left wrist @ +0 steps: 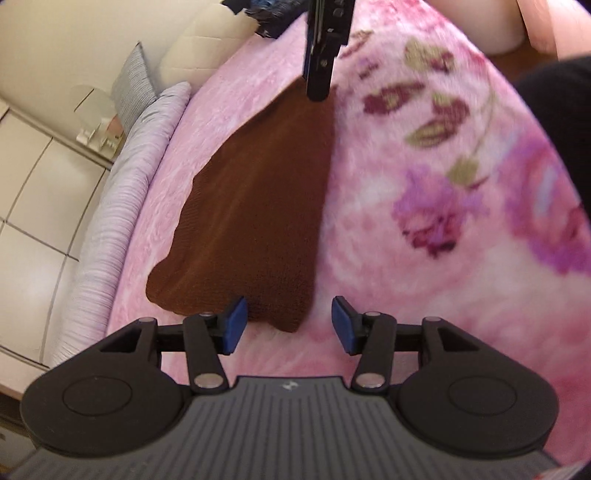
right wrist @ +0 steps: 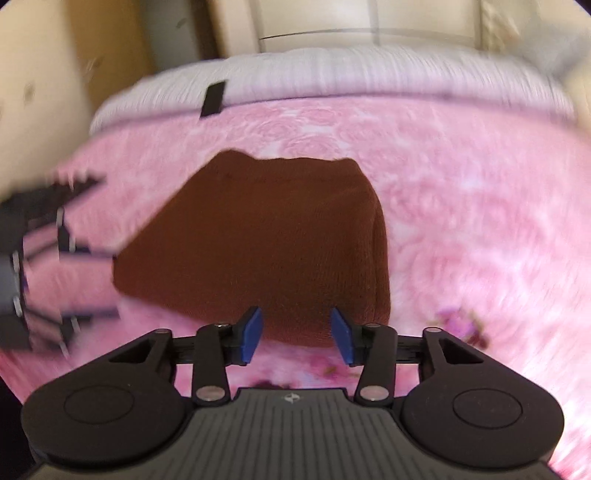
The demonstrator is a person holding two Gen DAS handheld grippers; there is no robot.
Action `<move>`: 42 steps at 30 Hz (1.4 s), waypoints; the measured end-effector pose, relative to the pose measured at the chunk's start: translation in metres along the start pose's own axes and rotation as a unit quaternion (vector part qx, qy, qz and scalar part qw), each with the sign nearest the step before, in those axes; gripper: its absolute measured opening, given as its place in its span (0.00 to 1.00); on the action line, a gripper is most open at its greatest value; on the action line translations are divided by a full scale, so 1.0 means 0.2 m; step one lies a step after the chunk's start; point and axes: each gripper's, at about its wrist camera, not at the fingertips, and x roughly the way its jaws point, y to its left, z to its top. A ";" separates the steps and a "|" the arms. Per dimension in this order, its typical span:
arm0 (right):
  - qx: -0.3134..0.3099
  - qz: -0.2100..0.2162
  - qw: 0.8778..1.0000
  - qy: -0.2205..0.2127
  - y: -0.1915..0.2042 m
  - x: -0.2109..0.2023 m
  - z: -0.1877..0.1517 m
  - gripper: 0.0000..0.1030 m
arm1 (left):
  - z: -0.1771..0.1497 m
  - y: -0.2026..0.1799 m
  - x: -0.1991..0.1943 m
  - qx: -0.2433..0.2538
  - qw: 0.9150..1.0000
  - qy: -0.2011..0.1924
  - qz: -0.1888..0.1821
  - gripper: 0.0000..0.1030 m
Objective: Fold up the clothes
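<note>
A folded brown knit garment [left wrist: 255,218] lies flat on a pink floral blanket [left wrist: 424,229]. My left gripper [left wrist: 290,325] is open and empty, its blue pads just above the garment's near edge. In the left wrist view my right gripper [left wrist: 319,70] hangs over the garment's far end. In the right wrist view the garment [right wrist: 266,236] fills the middle, and my right gripper [right wrist: 295,334] is open and empty over its near edge. My left gripper [right wrist: 88,280] shows blurred at the left, beside the garment.
The blanket [right wrist: 461,229] covers a bed with a pale ribbed mattress edge [left wrist: 110,221]. Grey pillows [left wrist: 135,86] and a dark blue cloth [left wrist: 266,14] lie at the far end. Tiled floor [left wrist: 33,206] is to the left.
</note>
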 end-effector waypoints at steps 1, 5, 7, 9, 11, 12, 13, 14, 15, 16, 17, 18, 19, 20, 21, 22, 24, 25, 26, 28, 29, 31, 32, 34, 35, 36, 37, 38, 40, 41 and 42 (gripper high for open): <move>-0.020 -0.004 1.000 -0.001 0.03 0.00 -0.01 0.46 | 0.00 0.00 0.01 0.003 1.000 -0.001 0.002 0.45; -0.090 -0.009 0.996 -0.002 0.13 0.02 -0.03 0.47 | 0.01 0.01 0.08 0.021 1.000 -0.004 0.011 0.47; -0.125 -0.011 0.992 -0.001 0.18 0.04 -0.04 0.49 | 0.00 0.02 0.10 0.031 0.999 -0.008 0.012 0.49; -0.159 -0.011 0.987 0.001 0.22 0.07 -0.05 0.50 | 0.00 0.03 0.12 0.039 0.999 -0.014 0.011 0.51; -0.197 -0.015 0.980 0.002 0.28 0.10 -0.06 0.52 | -0.01 0.04 0.14 0.043 0.999 -0.020 0.007 0.51; -0.218 -0.019 0.976 0.002 0.30 0.12 -0.07 0.53 | -0.02 0.05 0.14 0.044 0.999 -0.025 0.005 0.51; -0.240 -0.023 0.971 0.001 0.33 0.13 -0.09 0.53 | -0.03 0.05 0.14 0.043 0.999 -0.029 0.002 0.51; -0.262 -0.026 0.965 0.000 0.36 0.15 -0.10 0.53 | -0.04 0.06 0.14 0.042 0.999 -0.034 -0.001 0.51; -0.284 -0.031 0.958 -0.001 0.39 0.16 -0.11 0.53 | -0.04 0.06 0.14 0.041 0.998 -0.038 -0.003 0.51; -0.302 -0.036 0.953 -0.003 0.41 0.18 -0.12 0.53 | -0.04 0.07 0.14 0.041 0.998 -0.042 -0.005 0.51; -0.321 -0.042 0.946 -0.004 0.44 0.20 -0.13 0.53 | -0.05 0.08 0.14 0.040 0.998 -0.045 -0.007 0.52; -0.338 -0.048 0.940 -0.005 0.46 0.21 -0.14 0.53 | -0.05 0.08 0.14 0.040 0.998 -0.048 -0.009 0.54; -0.356 -0.054 0.933 -0.006 0.48 0.24 -0.15 0.53 | -0.05 0.09 0.15 0.040 0.998 -0.052 -0.011 0.55; -0.373 -0.062 0.926 -0.007 0.50 0.26 -0.15 0.53 | -0.06 0.10 0.15 0.039 0.998 -0.055 -0.012 0.56; -0.386 -0.070 0.920 -0.010 0.52 0.27 -0.15 0.53 | -0.06 0.10 0.15 0.039 0.997 -0.059 -0.014 0.57; -0.398 -0.077 0.914 -0.012 0.54 0.29 -0.15 0.53 | -0.06 0.11 0.15 0.039 0.997 -0.062 -0.016 0.57; -0.425 -0.092 0.900 -0.015 0.58 0.33 -0.15 0.47 | -0.07 0.12 0.15 0.042 0.997 -0.068 -0.021 0.58; -0.439 -0.101 0.893 -0.017 0.59 0.35 -0.15 0.47 | -0.07 0.12 0.16 0.044 0.996 -0.070 -0.023 0.58; -0.453 -0.107 0.885 -0.018 0.61 0.37 -0.15 0.47 | -0.08 0.12 0.16 0.045 0.996 -0.073 -0.024 0.59; -0.471 -0.113 0.875 -0.017 0.62 0.41 -0.15 0.38 | -0.08 0.13 0.17 0.047 0.996 -0.077 -0.026 0.61; -0.476 -0.113 0.872 -0.016 0.62 0.43 -0.15 0.35 | -0.08 0.14 0.17 0.049 0.995 -0.078 -0.027 0.62; -0.471 -0.107 0.876 -0.019 0.60 0.43 -0.14 0.23 | -0.07 0.15 0.18 0.051 0.995 -0.077 -0.029 0.62; -0.466 -0.104 0.878 -0.024 0.59 0.42 -0.13 0.21 | -0.07 0.15 0.19 0.049 0.995 -0.076 -0.032 0.61; -0.462 -0.103 0.880 -0.035 0.56 0.37 -0.12 0.18 | -0.04 0.17 0.19 0.043 0.995 -0.075 -0.042 0.54; -0.461 -0.101 0.881 -0.039 0.55 0.34 -0.11 0.18 | -0.03 0.18 0.19 0.037 0.995 -0.077 -0.051 0.48; -0.460 -0.099 0.881 -0.040 0.52 0.31 -0.11 0.17 | 0.00 0.18 0.18 0.027 0.994 -0.082 -0.063 0.45; -0.463 -0.096 0.880 -0.040 0.50 0.28 -0.11 0.17 | 0.02 0.18 0.16 0.020 0.993 -0.089 -0.073 0.44; -0.467 -0.093 0.878 -0.038 0.48 0.25 -0.11 0.18 | 0.06 0.16 0.13 0.018 0.992 -0.098 -0.081 0.43; -0.473 -0.083 0.877 -0.028 0.42 0.16 -0.13 0.18 | 0.13 0.12 0.08 0.017 0.988 -0.120 -0.094 0.42; -0.476 -0.081 0.876 -0.020 0.38 0.12 -0.15 0.18 | 0.17 0.11 0.05 0.014 0.986 -0.132 -0.101 0.42; -0.476 -0.080 0.876 -0.012 0.34 0.09 -0.17 0.18 | 0.20 0.09 0.04 0.010 0.984 -0.142 -0.109 0.42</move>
